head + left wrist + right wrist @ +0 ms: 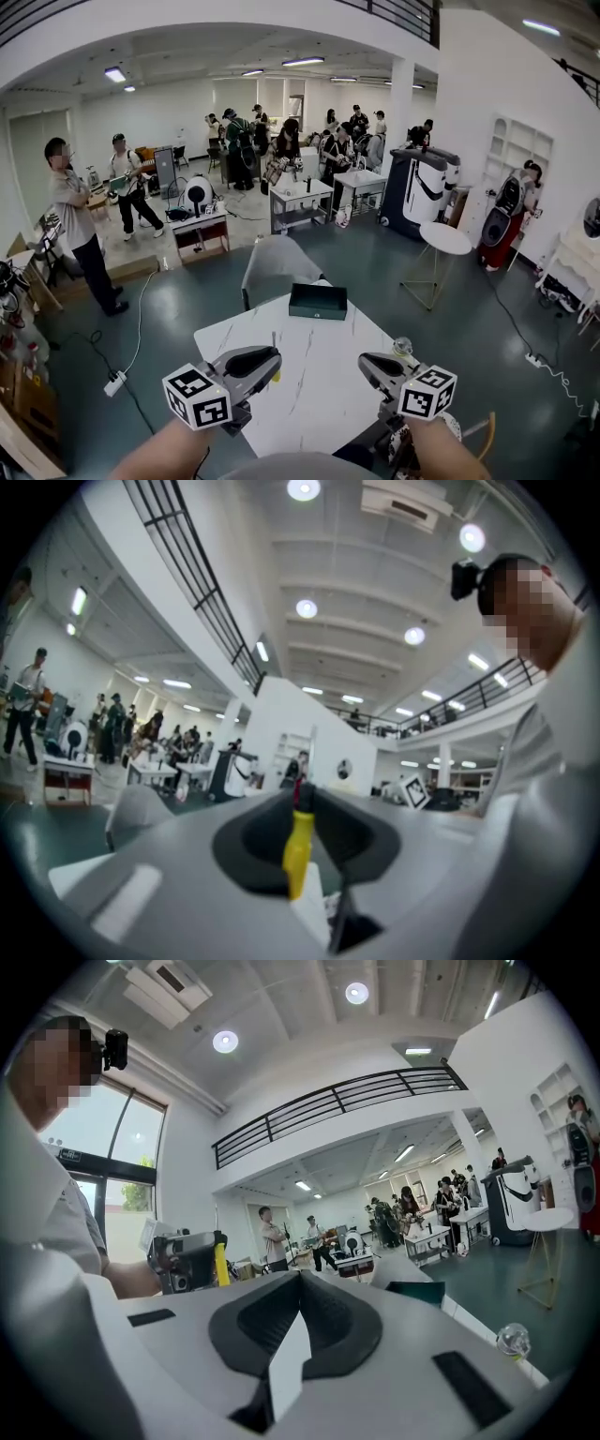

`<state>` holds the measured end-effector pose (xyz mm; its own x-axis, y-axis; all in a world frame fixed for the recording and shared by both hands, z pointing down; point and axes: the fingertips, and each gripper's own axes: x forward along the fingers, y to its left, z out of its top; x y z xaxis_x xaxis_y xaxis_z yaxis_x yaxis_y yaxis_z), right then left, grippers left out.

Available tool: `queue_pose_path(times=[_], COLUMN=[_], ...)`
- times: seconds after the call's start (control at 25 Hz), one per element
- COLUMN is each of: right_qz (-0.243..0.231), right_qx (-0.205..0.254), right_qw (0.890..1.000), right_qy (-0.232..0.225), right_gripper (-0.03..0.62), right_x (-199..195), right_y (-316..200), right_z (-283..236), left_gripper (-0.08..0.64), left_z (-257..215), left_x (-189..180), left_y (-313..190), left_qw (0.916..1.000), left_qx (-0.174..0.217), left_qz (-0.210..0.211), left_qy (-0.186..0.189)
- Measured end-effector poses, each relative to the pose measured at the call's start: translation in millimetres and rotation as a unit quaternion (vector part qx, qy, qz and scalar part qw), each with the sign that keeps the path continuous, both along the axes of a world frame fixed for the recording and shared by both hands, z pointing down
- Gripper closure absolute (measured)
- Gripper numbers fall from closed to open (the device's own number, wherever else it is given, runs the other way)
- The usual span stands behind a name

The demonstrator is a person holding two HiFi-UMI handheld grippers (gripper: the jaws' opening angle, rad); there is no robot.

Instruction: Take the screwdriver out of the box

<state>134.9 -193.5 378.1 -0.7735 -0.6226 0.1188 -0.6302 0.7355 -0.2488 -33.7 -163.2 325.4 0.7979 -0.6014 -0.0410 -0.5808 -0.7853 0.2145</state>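
Observation:
The screwdriver (297, 847) has a yellow handle and a dark upper end, and it stands upright between the jaws of my left gripper (302, 803), which is shut on it. In the head view the left gripper (272, 358) hovers over the near part of the white table (309, 384), the screwdriver (276, 367) at its tip. The dark green box (317, 302) sits at the table's far edge, well apart from both grippers. My right gripper (366, 360) hangs to the right with its jaws together and nothing in them. In the right gripper view the screwdriver (221, 1266) and box (417, 1293) both show.
A small clear ball (403, 346) rests near the table's right edge. A grey chair (277, 262) stands behind the box, a round white side table (444, 238) farther right. Several people and desks fill the back of the hall. A cable and power strip (114, 382) lie on the floor at left.

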Motion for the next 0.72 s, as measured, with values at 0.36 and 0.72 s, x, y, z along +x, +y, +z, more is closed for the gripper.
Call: queue_pose_path(times=[0.36,0.72], right_qz=[0.026,0.037], right_qx=[-0.009,0.001], right_qw=[1.000,0.999], right_qy=[-0.008,-0.007], right_gripper=[0.584,0.584], right_x=[-20.1,-38.3], right_y=[5.2,10.0], right_z=[0.8,-0.9], left_gripper=[0.488,0.488], left_z=[-12.8,-5.3], left_x=[-34.7,-67.3], left_y=[2.9,2.6], left_qw=[0.9997,0.9995], left_qx=[0.008,0.001], left_qz=[0.021,0.014], left_qy=[0.013,0.029])
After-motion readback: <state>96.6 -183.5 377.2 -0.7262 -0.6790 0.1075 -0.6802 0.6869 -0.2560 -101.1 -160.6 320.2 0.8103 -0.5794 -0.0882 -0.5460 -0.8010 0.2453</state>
